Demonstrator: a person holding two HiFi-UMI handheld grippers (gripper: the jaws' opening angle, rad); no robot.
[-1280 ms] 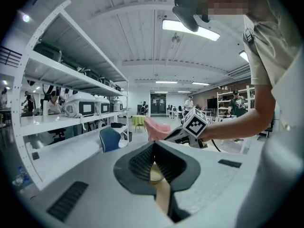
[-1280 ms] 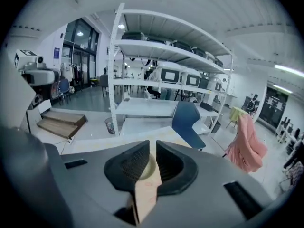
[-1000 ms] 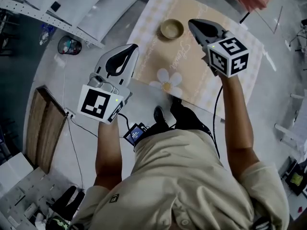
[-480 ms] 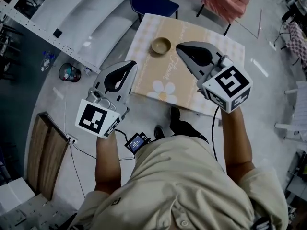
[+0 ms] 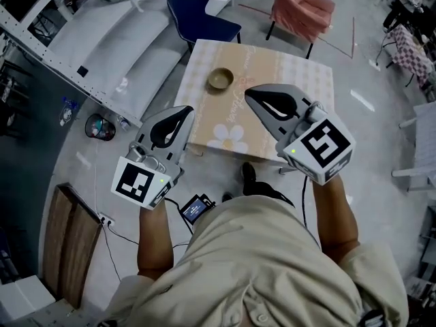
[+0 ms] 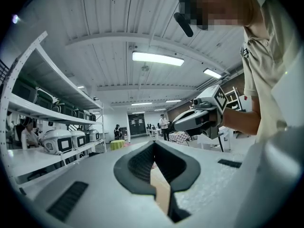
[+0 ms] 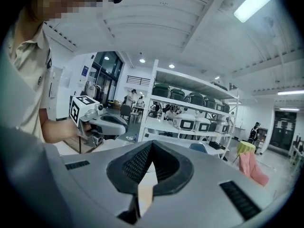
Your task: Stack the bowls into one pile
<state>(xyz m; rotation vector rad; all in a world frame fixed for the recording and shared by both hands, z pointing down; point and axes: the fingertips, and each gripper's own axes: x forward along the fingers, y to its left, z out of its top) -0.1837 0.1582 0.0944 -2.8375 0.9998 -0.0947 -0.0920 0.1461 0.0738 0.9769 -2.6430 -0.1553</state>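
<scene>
Bowl on counter, near its far-left edge; only 1 seen. Left tongs and right tongs pinched together, empty, held high above counter. Lower first, spread tongs, then meet rim squarely.

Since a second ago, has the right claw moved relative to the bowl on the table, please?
Yes. The right claw has drawn back from the bowl toward the person; its marker cube is now at the table's near edge.

Beige short-sleeved shirt; grey, black-padded left gripper and right gripper
</scene>
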